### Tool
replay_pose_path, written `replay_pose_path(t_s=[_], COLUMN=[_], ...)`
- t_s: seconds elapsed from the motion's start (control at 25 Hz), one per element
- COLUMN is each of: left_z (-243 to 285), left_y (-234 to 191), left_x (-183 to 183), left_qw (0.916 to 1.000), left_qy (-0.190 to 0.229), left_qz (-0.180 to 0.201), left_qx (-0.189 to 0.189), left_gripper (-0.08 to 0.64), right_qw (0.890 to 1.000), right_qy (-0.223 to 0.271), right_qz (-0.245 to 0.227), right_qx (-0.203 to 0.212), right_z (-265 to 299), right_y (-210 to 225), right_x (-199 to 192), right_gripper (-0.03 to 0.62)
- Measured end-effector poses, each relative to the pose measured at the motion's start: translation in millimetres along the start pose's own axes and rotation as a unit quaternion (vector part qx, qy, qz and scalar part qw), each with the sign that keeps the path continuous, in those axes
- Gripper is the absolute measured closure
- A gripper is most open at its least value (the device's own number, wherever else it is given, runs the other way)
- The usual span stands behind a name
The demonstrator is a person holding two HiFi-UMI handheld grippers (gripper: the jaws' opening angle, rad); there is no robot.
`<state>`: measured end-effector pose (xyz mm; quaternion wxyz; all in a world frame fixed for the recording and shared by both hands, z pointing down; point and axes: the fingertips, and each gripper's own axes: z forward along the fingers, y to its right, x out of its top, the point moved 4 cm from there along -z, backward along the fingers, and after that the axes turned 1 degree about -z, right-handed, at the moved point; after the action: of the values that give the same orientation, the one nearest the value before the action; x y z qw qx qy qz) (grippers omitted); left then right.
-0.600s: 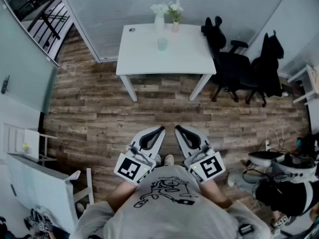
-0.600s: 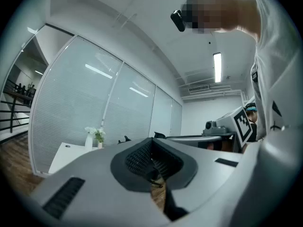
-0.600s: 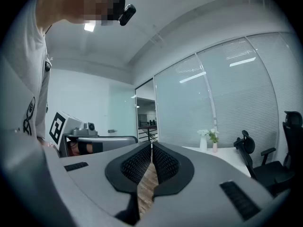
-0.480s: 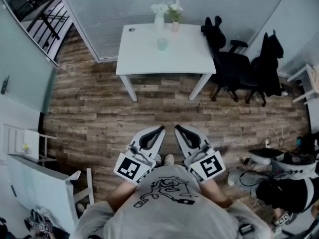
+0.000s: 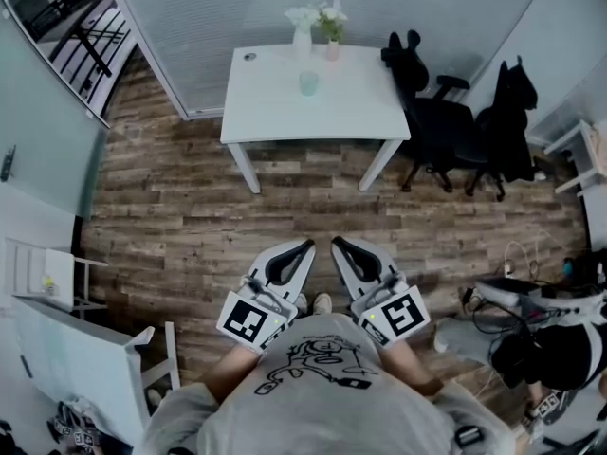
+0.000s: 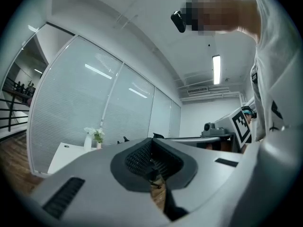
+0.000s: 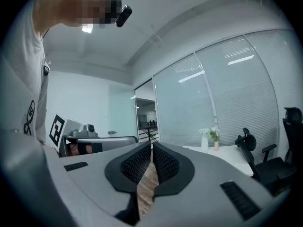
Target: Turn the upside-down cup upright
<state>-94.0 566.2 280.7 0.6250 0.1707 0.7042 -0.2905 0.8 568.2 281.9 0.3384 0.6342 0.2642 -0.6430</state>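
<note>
A pale green cup point(image 5: 309, 84) stands on the white table point(image 5: 275, 112) far across the room in the head view; whether it is upside down I cannot tell at this distance. My left gripper point(image 5: 298, 251) and right gripper point(image 5: 343, 248) are held side by side close to my chest, well short of the table. Both are shut with nothing between their jaws. In the left gripper view the left gripper point(image 6: 152, 151) has its ribbed pads together. The right gripper point(image 7: 151, 153) looks the same in the right gripper view.
Two vases with flowers point(image 5: 303, 28) and a small dark round thing point(image 5: 249, 56) stand on the table. Two black office chairs point(image 5: 446, 126) stand to its right. Wooden floor point(image 5: 190, 216) lies between me and the table. A person point(image 5: 541, 349) sits at lower right; white furniture point(image 5: 66, 349) at lower left.
The grippers have not moved. The person at the lower right has shifted a little.
</note>
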Motion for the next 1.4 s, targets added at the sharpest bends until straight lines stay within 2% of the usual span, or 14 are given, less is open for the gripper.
replay_pose_path(t_s=[0.76, 1.4], left_z=[-9.9, 17.7], left_y=[-21.9, -41.2], left_x=[7.3, 2.3], left_qw=[1.0000, 1.0000], left_qy=[-0.001, -0.003], left_qz=[0.006, 0.004], left_qx=[-0.007, 0.000], left_gripper=[0.557, 0.557], right_qw=[1.000, 1.000], right_qy=[0.002, 0.011], right_qz=[0.001, -0.006], right_qx=[-0.013, -0.020], right_z=[21.1, 38.0], right_y=[-12.1, 14.4], right_x=[1.4, 0.5], right_gripper=[0.551, 0.551])
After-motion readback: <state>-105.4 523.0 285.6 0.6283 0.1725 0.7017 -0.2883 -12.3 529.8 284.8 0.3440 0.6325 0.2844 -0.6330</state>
